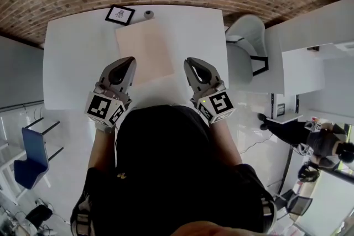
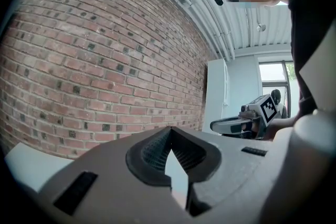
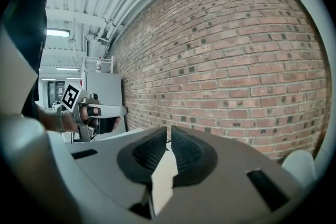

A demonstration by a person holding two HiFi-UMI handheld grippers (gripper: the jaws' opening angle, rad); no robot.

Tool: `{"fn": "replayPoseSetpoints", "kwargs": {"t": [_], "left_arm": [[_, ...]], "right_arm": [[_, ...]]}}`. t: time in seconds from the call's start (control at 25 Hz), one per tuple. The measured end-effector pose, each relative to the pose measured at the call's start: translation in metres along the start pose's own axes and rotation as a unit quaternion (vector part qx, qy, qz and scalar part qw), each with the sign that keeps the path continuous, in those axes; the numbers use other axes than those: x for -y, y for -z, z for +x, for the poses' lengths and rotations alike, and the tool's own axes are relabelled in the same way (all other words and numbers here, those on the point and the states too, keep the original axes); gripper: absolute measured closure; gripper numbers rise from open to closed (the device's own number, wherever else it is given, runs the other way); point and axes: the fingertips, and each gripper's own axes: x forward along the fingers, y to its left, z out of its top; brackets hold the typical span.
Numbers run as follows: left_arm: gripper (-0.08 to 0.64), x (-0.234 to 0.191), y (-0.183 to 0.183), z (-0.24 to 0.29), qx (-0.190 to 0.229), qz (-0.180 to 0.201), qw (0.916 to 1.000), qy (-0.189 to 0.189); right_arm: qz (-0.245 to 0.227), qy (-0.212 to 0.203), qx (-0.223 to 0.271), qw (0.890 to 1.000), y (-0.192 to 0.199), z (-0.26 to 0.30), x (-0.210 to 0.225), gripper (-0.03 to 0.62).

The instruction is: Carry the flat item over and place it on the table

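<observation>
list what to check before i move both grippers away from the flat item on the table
1. Flat item lying on the table: ok.
2. Flat item inside the table's edges, no overhang: ok.
3. Left gripper shut and holding nothing: ok.
4. Right gripper shut and holding nothing: ok.
5. Flat item apart from the black-framed card: cannot tell, its far corner sits very close to it.

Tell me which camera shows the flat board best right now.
The head view: the whole tan board shows from above, against the white table. Both gripper views face the brick wall and show at most a pale sliver low down, too little to call the board.
</observation>
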Motion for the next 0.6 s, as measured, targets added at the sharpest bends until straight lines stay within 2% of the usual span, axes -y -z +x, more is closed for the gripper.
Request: {"fn": "replayPoseSetpoints", "kwargs": {"t": [0.36,0.6], "left_arm": [[0.557,0.0048,-0.0028,0.002,-0.008,0.036,0.9992,-0.017],[0.557,0.0087,0.0041,0.0042,-0.008,0.008,0.9999,0.01]], "right_arm": [[0.001,-0.015,0.001,1.0,-0.0043,0.0048,-0.0008,0.572],[0.0,-0.018,-0.002,1.0,-0.0001,0.0088,-0.0024,0.572]]}}
